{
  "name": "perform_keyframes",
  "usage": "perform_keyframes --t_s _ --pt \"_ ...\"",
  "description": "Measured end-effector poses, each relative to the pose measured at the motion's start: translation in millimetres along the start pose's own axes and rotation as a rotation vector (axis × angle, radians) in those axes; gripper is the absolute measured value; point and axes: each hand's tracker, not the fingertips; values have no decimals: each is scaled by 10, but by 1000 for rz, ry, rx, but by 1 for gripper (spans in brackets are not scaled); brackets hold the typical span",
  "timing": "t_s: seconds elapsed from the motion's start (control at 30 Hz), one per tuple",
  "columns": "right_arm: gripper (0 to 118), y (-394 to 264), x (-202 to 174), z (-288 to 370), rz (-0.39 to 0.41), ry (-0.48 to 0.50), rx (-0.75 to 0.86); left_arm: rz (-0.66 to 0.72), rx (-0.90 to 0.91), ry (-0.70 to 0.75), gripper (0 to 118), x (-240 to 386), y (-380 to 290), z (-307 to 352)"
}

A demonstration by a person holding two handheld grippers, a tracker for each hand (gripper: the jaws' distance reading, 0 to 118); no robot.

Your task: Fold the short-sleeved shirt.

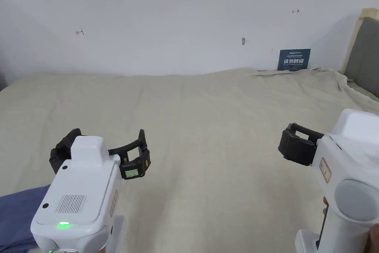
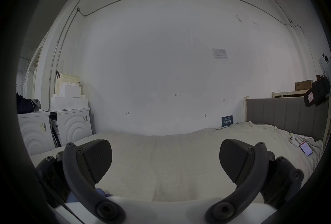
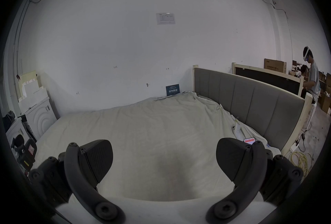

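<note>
Blue cloth at the near left edge of the bed [image 1: 207, 124], bunched low beside my left gripper [image 1: 107, 146], is what I take for the short-sleeved shirt [image 1: 16, 216]; a scrap of the same blue shows under that gripper's jaws in the left gripper view. I cannot tell how it lies, since most of it is cut off. Both my grippers hover over the bare cream sheet with nothing in them: the left one's jaws stand wide apart, and the right gripper [image 3: 164, 161] is spread just as wide in its own view. I judge I hold them spread and level because the fold has not begun and the shirt must first be drawn onto the open middle of the bed. As for containers, a pale slatted basket [image 2: 67, 79] sits on white boxes atop the washing machines [image 2: 71, 126] by the wall; its contents are hidden
</note>
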Motion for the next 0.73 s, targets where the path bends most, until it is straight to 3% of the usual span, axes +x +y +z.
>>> perform_keyframes --t_s 0.17,0.4,0.6,0.73 --pt "115 22 -35 48 -16 1 -2 2 -2 3 118 -3 -10 6" --pt "115 -111 16 37 51 116 208 1 -1 3 118 -16 -9 14" --pt "115 -223 -12 24 130 79 323 -3 3 3 118 -15 -4 19" --pt "116 -262 -15 62 135 108 359 4 7 6 118 -17 3 12"
